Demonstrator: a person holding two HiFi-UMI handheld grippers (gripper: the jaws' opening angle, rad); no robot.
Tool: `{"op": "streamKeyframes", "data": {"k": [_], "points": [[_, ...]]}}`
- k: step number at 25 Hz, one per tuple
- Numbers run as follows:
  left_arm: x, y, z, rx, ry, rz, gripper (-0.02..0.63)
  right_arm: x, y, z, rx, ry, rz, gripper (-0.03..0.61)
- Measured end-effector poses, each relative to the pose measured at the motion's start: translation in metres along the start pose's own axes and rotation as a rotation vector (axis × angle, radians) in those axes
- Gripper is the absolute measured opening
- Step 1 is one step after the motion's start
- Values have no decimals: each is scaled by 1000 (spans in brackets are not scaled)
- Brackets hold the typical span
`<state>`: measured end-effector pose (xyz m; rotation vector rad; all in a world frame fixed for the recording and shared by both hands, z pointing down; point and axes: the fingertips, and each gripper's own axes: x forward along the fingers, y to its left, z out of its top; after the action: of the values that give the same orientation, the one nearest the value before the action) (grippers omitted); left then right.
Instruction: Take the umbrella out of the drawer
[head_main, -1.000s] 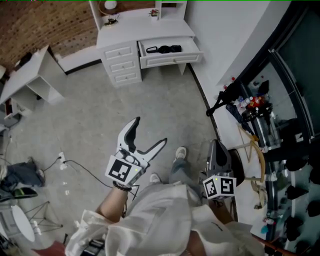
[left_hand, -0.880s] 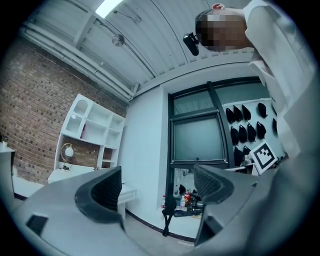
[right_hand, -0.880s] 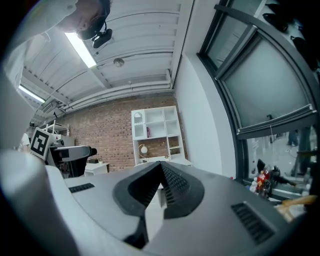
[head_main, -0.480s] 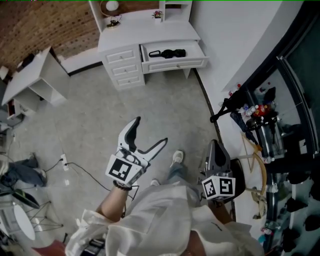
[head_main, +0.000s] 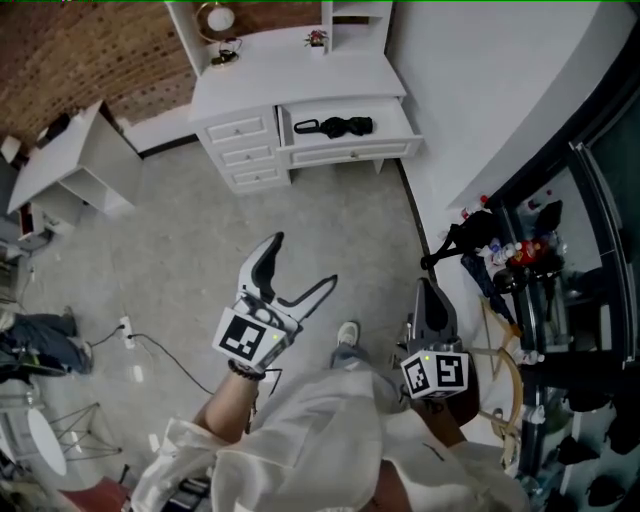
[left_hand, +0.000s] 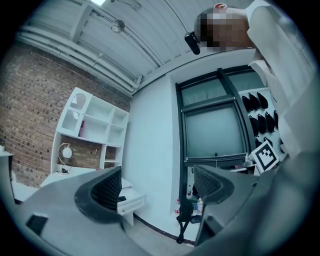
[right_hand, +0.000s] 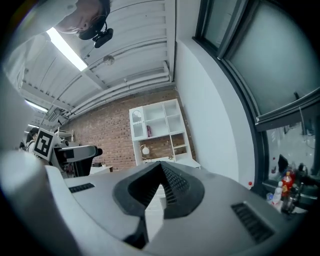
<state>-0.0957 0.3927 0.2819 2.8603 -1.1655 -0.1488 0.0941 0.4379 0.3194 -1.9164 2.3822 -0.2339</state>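
Note:
A black folded umbrella (head_main: 340, 126) lies in the open drawer (head_main: 350, 150) of a white desk (head_main: 290, 75) at the far end of the room. Both grippers hang far from it, over the floor near the person's body. My left gripper (head_main: 303, 260) is open with nothing between its fingers. In the left gripper view the left gripper (left_hand: 160, 185) points towards the wall, and the drawer (left_hand: 131, 202) shows small beyond its left jaw. My right gripper (head_main: 428, 292) is shut and empty. The right gripper (right_hand: 161, 175) has its ribbed pads pressed together at the tips.
A column of three closed drawers (head_main: 245, 152) sits left of the open one. A small white table (head_main: 60, 160) stands at the left, and cables (head_main: 150, 338) trail over the floor. A black stand (head_main: 455, 245) and a rack with bottles (head_main: 520, 250) line the right wall.
The desk and open drawer have slid lower and slightly right in the head view as the person steps towards them. Both grippers keep the same pose.

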Motion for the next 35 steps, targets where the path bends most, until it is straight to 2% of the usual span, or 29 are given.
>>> {"op": "streamKeyframes", "data": {"k": [13,24,35], "points": [[105,7,-4,16,15,56,430,76,-77,6,25,21,89,17],[129,18,-3,32,34,81,430,100,-92,1,42,30,123,17],[180,71,-1,17,-9,58,430,162,-106,10,1,28,97,17]]}}
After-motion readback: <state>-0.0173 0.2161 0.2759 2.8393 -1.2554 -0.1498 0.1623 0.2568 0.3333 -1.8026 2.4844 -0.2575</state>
